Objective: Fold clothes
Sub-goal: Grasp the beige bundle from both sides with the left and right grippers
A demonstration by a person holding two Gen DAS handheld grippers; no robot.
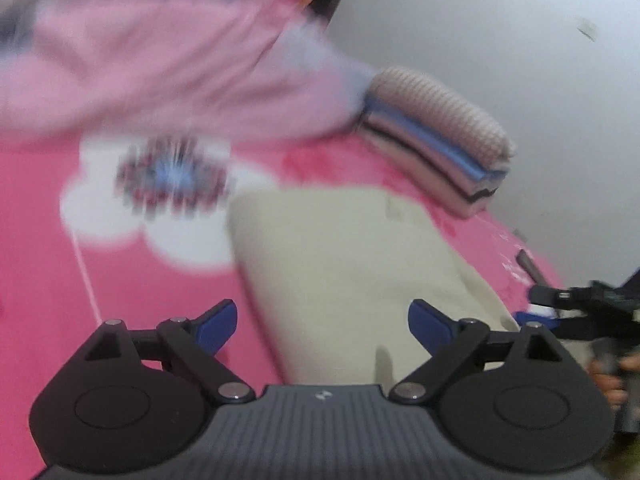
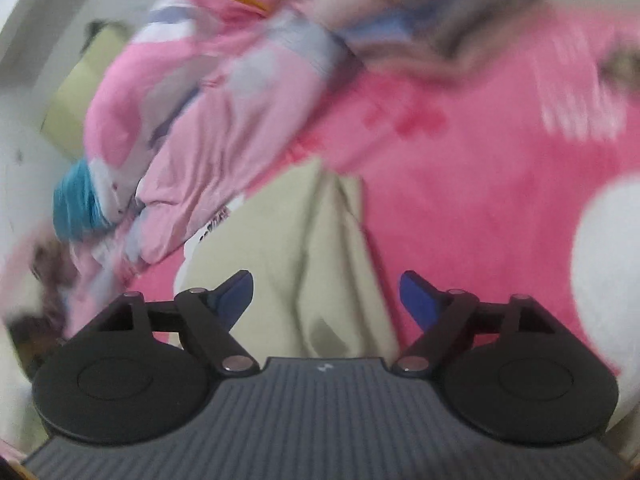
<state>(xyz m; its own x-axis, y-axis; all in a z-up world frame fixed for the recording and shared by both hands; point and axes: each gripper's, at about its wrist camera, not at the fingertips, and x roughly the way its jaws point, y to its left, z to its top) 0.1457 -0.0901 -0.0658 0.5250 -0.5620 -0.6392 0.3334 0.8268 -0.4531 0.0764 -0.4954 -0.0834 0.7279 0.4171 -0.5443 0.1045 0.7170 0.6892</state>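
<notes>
Left wrist: left gripper [image 1: 323, 322] spread wide, empty, above beige garment [image 1: 352, 272]; folded stack [image 1: 440, 136] at one o'clock. Right wrist: right gripper [image 2: 327, 300] equally wide, empty; crumpled pink pile [image 2: 192, 120] at ten o'clock.

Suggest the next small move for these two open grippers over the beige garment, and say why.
Probably lower the left gripper and right gripper onto the flat beige cloth garment and pinch its near edge. Both are open and empty, and the garment lies spread on the pink floral bedsheet, apparently not fully folded.
</notes>
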